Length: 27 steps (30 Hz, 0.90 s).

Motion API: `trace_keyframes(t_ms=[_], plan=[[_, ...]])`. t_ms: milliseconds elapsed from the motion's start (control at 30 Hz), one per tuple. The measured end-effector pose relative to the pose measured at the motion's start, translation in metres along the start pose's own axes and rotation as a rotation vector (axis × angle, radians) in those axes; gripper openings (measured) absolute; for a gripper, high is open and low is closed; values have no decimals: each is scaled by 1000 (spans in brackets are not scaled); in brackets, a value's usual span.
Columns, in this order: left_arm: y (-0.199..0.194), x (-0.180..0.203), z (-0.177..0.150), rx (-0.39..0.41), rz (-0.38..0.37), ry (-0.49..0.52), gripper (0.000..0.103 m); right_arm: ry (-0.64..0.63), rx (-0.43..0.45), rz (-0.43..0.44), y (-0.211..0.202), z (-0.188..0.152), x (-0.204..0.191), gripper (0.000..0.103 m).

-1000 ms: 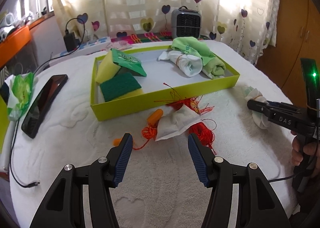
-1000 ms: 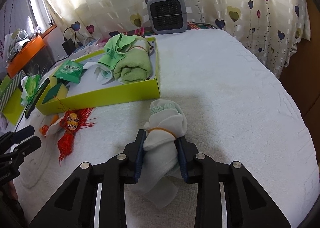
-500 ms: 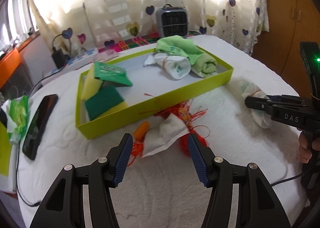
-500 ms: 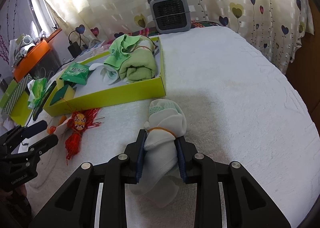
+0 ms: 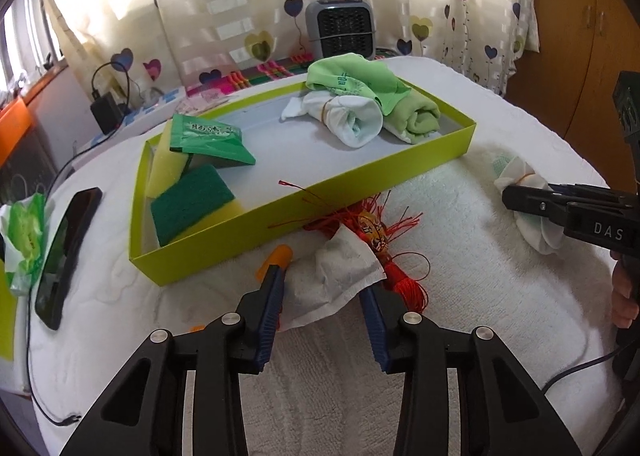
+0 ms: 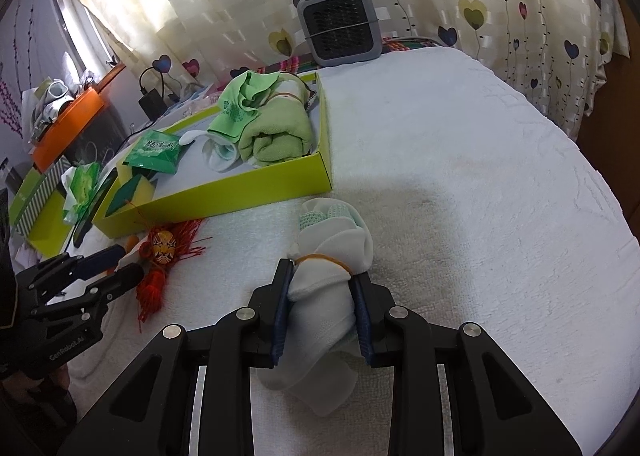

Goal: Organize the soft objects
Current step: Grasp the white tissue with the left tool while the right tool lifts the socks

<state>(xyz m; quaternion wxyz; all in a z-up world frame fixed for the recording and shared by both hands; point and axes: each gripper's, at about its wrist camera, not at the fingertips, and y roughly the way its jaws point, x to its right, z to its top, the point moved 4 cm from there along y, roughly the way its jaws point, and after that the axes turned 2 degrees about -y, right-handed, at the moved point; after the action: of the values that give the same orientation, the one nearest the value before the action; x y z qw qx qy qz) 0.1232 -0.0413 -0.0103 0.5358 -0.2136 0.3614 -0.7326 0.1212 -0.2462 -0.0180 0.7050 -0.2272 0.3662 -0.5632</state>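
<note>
A lime green tray (image 5: 464,139) holds sponges (image 5: 192,205), a green packet (image 5: 206,137), a rolled white sock (image 5: 352,121) and green cloths (image 5: 408,115). My left gripper (image 5: 322,296) is open, its jaws on either side of a white sachet (image 5: 334,276) lying in front of the tray on a red tassel charm (image 5: 404,278). My right gripper (image 6: 322,296) is shut on a rolled white sock bundle (image 6: 332,256) with a rubber band, low over the white towel; the bundle also shows in the left wrist view (image 5: 520,191).
An orange plug (image 5: 276,258) lies by the sachet. A black phone (image 5: 66,252) and a green tissue pack (image 5: 24,232) lie left of the tray. A grey heater (image 5: 340,29) stands behind. The tray (image 6: 324,151) is ahead-left of the right gripper.
My left gripper has moved forward and down until its jaws flank the white sachet. My right gripper stays shut on the sock bundle, hardly moved.
</note>
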Motion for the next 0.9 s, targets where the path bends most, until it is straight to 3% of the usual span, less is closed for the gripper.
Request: trace_keyframes(t_ms=[333,900], plan=[[3,-4,0,-4,14,-8,19,4,0,5,1,0,1,30],[-4,-9,-1,18,-6,-43,17,1,5,-1,0,1,1,30]])
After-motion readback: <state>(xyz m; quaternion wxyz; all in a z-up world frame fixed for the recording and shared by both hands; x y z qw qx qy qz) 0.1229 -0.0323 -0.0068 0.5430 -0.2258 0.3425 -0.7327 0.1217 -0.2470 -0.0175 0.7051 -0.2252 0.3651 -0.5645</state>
